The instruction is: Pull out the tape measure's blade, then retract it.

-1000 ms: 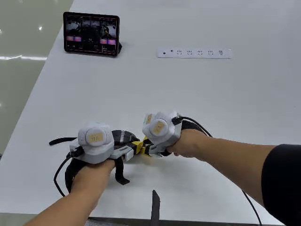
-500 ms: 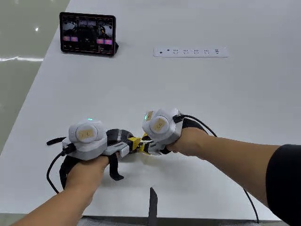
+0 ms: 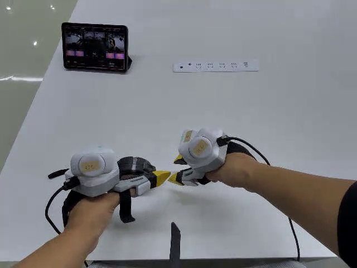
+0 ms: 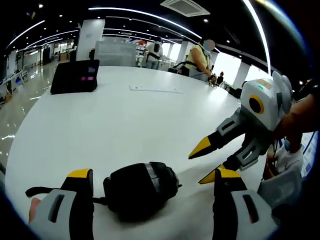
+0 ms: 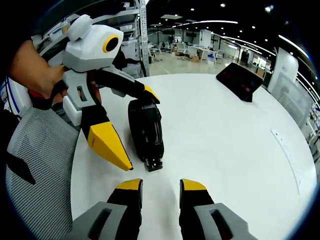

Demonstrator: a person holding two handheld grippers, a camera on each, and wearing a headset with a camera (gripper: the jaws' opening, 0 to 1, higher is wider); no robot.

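One white table point(image 3: 251, 111), running across the head view. One dark tablet point(image 3: 95, 47), propped at 11 o'clock on the table, screen lit. One white power strip point(image 3: 216, 66), flat at 12 o'clock. Two hand-held grippers, yellow-tipped: left gripper point(image 4: 154, 176), at 7 o'clock, jaws spread wide to either side of the tape measure, contact with it unclear; right gripper point(image 5: 161, 186), near 6 o'clock, jaws a narrow gap apart, empty, tips pointing toward 9 o'clock at the left gripper. One black tape measure point(image 3: 134, 165), lying on the table between the left jaws.
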